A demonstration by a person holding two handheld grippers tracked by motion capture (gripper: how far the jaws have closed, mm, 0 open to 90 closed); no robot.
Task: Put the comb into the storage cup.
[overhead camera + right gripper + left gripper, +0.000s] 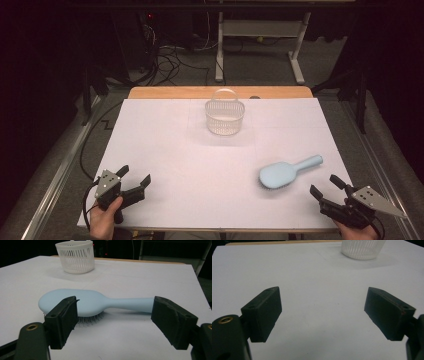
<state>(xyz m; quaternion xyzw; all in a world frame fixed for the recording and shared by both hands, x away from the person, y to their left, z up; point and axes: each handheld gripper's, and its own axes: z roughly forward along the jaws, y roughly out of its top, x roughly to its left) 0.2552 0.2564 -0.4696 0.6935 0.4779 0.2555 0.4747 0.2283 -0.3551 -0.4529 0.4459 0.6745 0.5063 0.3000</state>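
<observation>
From the high view, a white table [200,165] with a wooden far edge stands in a dark room; cables and a grey frame lie on the floor behind it. A white basket [224,117] stands far centre. A pale blue brush [287,171] lies bristles down at near right, handle pointing far right. The left claw [136,177] sits at the near left edge, jaws apart, well away from the brush. The right claw [326,186] rests near right, jaws wide, just near of the brush.

In the left gripper view, the left claw [322,312] gapes over bare table, basket [362,250] far off.

In the right gripper view, the right claw [113,317] stands open with the brush [87,301] lying crosswise just beyond its jaws, untouched; basket [75,257] farther left.
</observation>
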